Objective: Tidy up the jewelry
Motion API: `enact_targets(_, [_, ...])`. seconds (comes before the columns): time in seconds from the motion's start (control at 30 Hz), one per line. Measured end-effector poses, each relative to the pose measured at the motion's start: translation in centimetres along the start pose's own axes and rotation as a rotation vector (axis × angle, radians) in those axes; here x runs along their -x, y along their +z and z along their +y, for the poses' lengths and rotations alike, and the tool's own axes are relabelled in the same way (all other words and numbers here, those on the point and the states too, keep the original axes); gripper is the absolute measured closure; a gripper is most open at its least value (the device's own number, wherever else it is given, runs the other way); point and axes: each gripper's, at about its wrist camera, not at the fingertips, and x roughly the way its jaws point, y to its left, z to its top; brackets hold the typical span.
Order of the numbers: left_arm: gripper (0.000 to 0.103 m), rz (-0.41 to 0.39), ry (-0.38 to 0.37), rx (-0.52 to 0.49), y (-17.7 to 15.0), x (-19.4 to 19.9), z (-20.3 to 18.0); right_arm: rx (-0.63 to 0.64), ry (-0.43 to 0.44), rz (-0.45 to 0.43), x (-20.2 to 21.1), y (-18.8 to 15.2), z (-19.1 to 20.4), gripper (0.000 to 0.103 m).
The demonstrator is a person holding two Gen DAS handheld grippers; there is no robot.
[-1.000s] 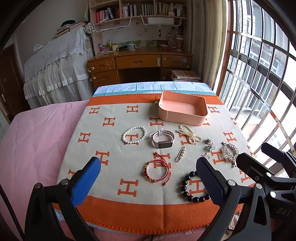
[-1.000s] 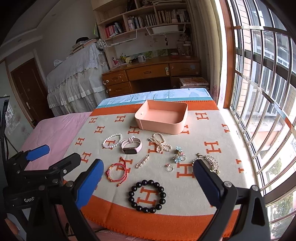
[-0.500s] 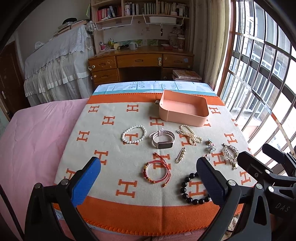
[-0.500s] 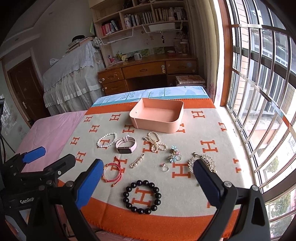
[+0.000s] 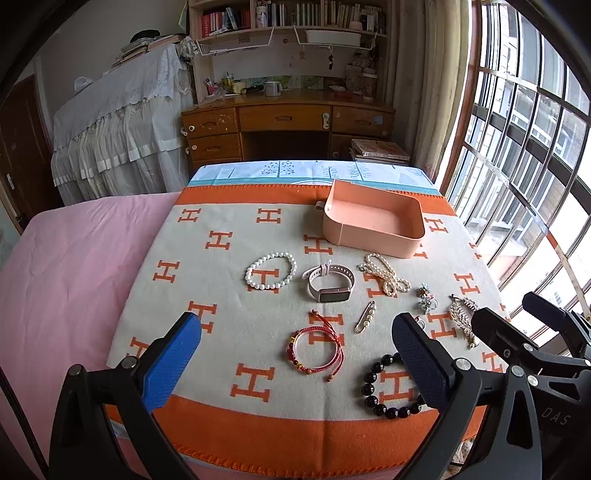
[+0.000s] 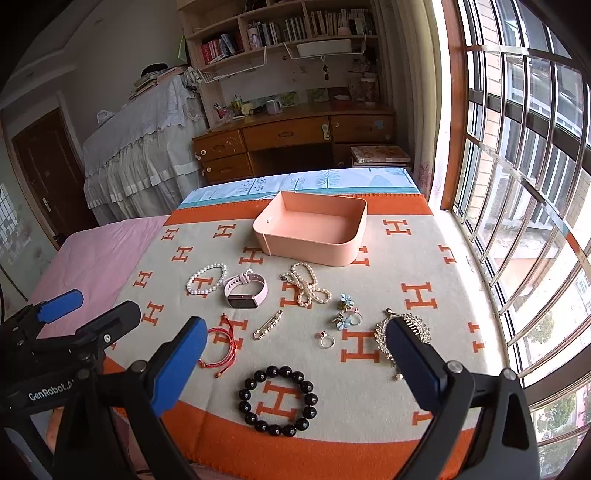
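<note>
Writing: "GenRobot" on left gripper (image 6: 59, 314) body, seen in right view; "DAS" on right gripper (image 5: 517, 317) body, seen in left view. Blanket (image 5: 221, 295) printed with "H". Ring (image 6: 327, 340) clear only in right view. Both grippers gape wide, nothing held, above blanket's near edge. Black beads (image 6: 277, 400) between right fingers; red bracelet (image 5: 316, 347) between left fingers. Tray (image 5: 373, 229) well ahead, past watch (image 5: 330, 284)

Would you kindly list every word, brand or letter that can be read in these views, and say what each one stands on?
"GenRobot" (cut off after that): white print on the left gripper body, in the right wrist view.
"DAS": on the right gripper body, in the left wrist view.
"H": repeated orange letters woven into the blanket.
Book spines on the shelf: too small to read.
</note>
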Motion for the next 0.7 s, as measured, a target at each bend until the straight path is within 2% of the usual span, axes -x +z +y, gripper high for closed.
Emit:
enact_targets(0.27, [0.001,-0.023,-0.06,0.048,-0.11,-0.24,0.08,0.0,0.0,0.0,-0.11,-0.03,0.01,0.005])
enact_targets(0.5, [0.001,-0.061,-0.046,0.034,0.01,-0.56,0.07,-0.004,0.001,0.001,-0.29,-0.09,-0.13,0.005])
enact_targets(0.7, [0.001,-0.057,-0.058,0.041,-0.06,-0.63,0.08,-0.005,0.001,0.003,-0.31,-0.07,-0.17,0.005])
